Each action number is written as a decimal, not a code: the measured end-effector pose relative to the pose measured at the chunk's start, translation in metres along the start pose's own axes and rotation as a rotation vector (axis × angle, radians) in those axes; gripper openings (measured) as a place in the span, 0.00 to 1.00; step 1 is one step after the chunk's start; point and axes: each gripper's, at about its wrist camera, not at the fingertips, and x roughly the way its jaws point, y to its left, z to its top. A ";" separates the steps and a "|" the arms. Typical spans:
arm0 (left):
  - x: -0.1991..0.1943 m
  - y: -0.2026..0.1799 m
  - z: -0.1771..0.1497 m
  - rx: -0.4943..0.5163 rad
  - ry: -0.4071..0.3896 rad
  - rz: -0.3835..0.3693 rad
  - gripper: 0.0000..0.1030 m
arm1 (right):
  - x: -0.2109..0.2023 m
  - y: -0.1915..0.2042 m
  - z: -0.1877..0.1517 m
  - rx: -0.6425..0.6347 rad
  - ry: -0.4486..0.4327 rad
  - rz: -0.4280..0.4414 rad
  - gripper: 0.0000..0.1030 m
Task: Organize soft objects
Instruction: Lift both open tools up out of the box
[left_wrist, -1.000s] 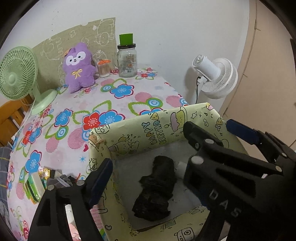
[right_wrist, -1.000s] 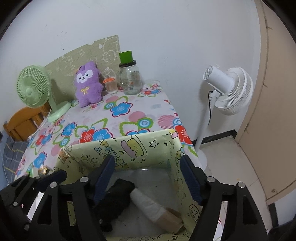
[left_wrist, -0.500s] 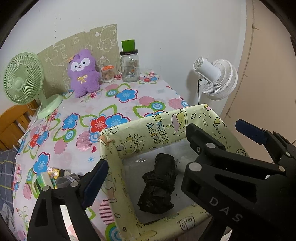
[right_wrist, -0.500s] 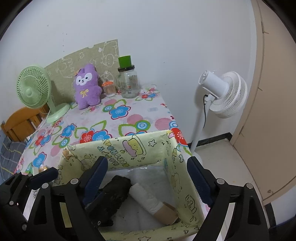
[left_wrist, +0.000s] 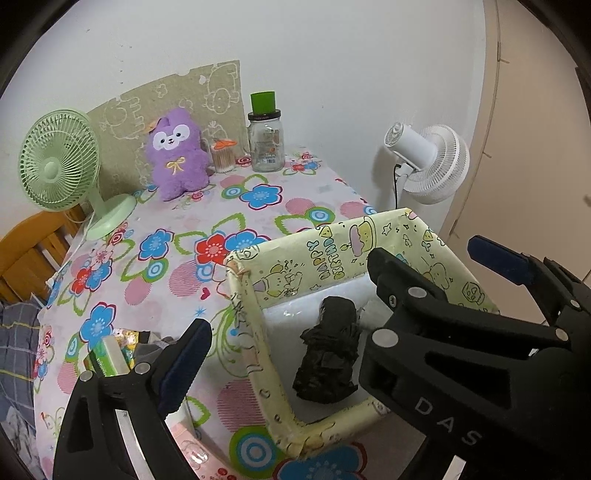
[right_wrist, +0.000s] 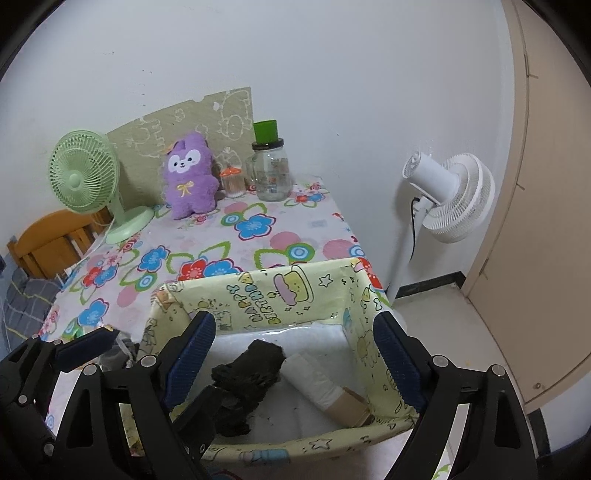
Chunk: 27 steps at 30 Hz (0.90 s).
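A yellow-green cartoon-print box (left_wrist: 332, 251) (right_wrist: 269, 299) stands at the near right corner of the flowered table. In it lie a crumpled black cloth bundle (left_wrist: 328, 354) (right_wrist: 247, 373) and a white roll with a tan end (right_wrist: 317, 380). My left gripper (left_wrist: 291, 332) hovers over the box's left wall; its jaws are opening and hold nothing. Its right finger is hidden behind the right gripper (left_wrist: 436, 258). My right gripper (right_wrist: 293, 354) stands open above the box, apart from both cloths. A purple plush toy (left_wrist: 175, 155) (right_wrist: 190, 175) sits upright at the table's back.
A green desk fan (left_wrist: 59, 162) stands at the back left. A glass jar with a green lid (left_wrist: 266, 144) and a small swab holder (left_wrist: 223, 155) are beside the plush. Small packets (left_wrist: 114, 354) lie front left. A white floor fan (right_wrist: 447, 195), a wooden chair (right_wrist: 48, 240) and a door flank the table.
Both grippers have drawn back and up from the box, and their jaws have spread wider. More of the box now shows. The black bundle and white roll lie as before.
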 end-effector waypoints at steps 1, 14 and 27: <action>-0.002 0.001 -0.001 -0.001 -0.004 0.000 0.94 | -0.002 0.002 0.000 -0.001 -0.002 -0.003 0.87; -0.021 0.025 -0.013 -0.021 -0.016 -0.016 0.94 | -0.023 0.026 -0.005 0.001 -0.027 -0.024 0.87; -0.044 0.056 -0.026 -0.045 -0.062 0.007 0.94 | -0.041 0.058 -0.009 -0.013 -0.050 -0.012 0.87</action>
